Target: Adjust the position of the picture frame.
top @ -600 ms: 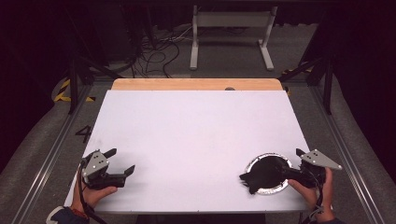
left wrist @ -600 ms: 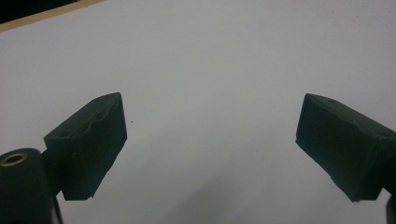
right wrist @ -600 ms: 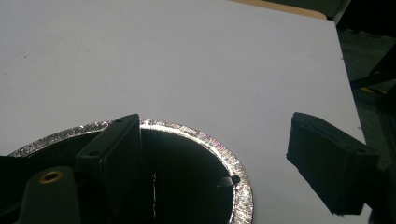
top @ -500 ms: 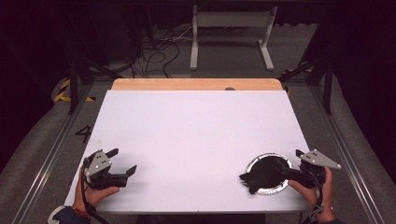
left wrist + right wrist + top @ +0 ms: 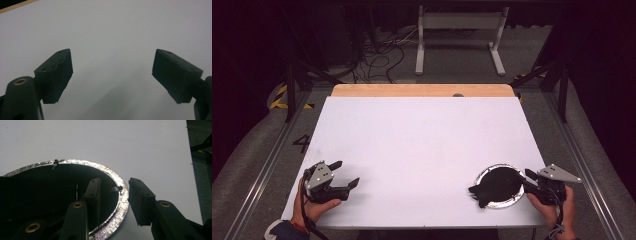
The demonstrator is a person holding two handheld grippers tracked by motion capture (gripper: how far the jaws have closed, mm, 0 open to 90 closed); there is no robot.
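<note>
White worktop (image 5: pixel 422 150), wide and bare across the middle, with a strip of wooden edge along the far side. Near the front right corner, a round dish (image 5: pixel 499 186) with a silvery, foil-like rim and a dark inside; lies flat on the worktop. Something black inside spills over the dish's left rim, shape hard to make out.

At the front left corner, left gripper (image 5: pixel 343 174) held low over the worktop in the left hand (image 5: pixel 314 207), pointing right and slightly away. Jaws spread wide, nothing between them but bare white surface in the left gripper view (image 5: pixel 112 72). Forearm cut off by the bottom edge.

At the front right, right gripper (image 5: pixel 526 181) held in the right hand (image 5: pixel 552 207), pointing left at the dish. Jaws released, straddling the near rim (image 5: pixel 122 202): one inside over the dark interior, the other outside over the worktop, neither seen pressing on the rim. Dish contents too dark in the right gripper view to identify.
</note>
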